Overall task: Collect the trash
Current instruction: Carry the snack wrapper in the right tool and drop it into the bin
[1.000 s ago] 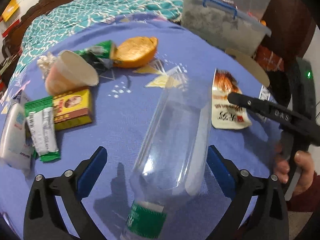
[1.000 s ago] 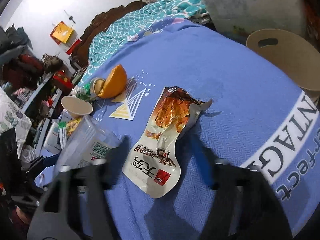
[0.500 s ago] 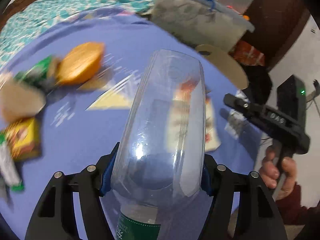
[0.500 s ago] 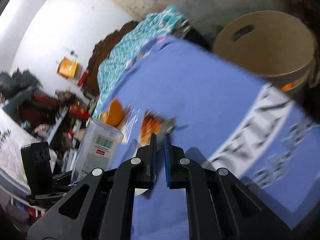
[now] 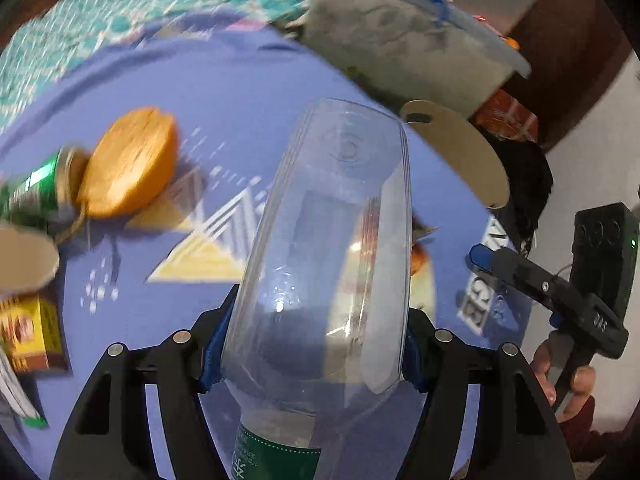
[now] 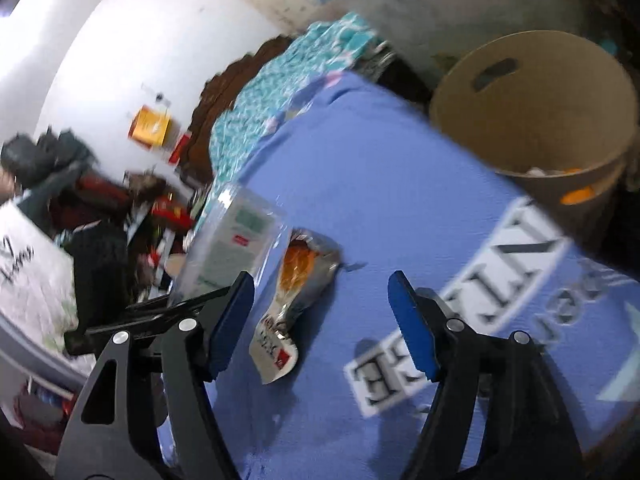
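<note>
Left gripper (image 5: 316, 356) now has the bottle (image 5: 332, 248) clamped between its blue pads; a second ago the jaws stood wide with the bottle lying loose between them on the cloth (image 5: 248, 92). The bottle is off the cloth, base pointing away, green label nearest the camera.

Right gripper (image 6: 320, 320) is opening, jaws well apart, nothing between them. It was pinched fully together half a second back. The pouch (image 6: 296, 292) lies flat on the cloth just ahead of its left finger, untouched as far as the blur lets me say.

The bin (image 6: 536, 108) stands past the cloth's edge, with some bits already in the bottom.

Left behind on the cloth: orange peel (image 5: 128, 168), can (image 5: 36, 196), paper cup (image 5: 24, 256), yellow box (image 5: 28, 336).

Reading: the bottle is secured and looks bound for the bin; the pouch is likely the right gripper's next pick. Most of the trash is not yet collected.
</note>
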The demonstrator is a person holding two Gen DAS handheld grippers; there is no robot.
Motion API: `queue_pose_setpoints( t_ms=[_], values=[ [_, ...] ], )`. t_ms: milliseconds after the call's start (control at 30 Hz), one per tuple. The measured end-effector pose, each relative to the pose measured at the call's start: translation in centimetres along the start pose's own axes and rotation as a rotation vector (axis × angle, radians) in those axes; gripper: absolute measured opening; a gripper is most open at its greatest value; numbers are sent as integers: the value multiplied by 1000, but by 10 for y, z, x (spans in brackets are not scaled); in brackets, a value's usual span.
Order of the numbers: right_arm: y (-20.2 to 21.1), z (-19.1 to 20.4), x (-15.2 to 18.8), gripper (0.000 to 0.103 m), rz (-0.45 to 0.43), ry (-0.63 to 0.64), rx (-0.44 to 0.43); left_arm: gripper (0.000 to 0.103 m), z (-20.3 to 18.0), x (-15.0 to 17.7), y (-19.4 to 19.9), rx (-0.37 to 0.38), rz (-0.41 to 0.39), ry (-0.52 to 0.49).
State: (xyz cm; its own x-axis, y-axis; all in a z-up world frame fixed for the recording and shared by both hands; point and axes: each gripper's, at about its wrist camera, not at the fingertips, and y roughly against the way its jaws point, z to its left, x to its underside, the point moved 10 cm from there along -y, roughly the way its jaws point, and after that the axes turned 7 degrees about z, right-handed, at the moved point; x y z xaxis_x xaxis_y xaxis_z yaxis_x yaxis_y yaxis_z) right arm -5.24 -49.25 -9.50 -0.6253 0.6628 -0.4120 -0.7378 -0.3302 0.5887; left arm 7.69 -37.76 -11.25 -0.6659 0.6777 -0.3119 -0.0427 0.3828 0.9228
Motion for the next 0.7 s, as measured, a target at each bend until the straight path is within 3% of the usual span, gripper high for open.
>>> queue_pose_setpoints(
  t_ms=[200, 300, 333, 367, 400, 467, 700],
  values=[
    [-39, 23, 15, 54, 93, 82, 31, 64, 20, 16, -6, 21, 12, 59],
    [-61, 36, 19, 38, 140, 123, 39, 64, 18, 17, -6, 19, -5, 50],
    [-65, 37, 19, 25, 154, 128, 39, 64, 17, 16, -6, 14, -11, 43],
    [-67, 37, 20, 19, 174, 123, 29, 64, 17, 16, -7, 10, -15, 38],
    [-70, 37, 21, 19, 192, 107, 4, 64, 16, 16, -8, 6, -16, 29],
    [-66, 36, 21, 8, 173, 101, -6, 63, 8, 14, -10, 29, -10, 8],
    [-18, 4, -7, 8, 19, 27, 26, 63, -47, -9, -28, 88, 18, -114]
  ],
)
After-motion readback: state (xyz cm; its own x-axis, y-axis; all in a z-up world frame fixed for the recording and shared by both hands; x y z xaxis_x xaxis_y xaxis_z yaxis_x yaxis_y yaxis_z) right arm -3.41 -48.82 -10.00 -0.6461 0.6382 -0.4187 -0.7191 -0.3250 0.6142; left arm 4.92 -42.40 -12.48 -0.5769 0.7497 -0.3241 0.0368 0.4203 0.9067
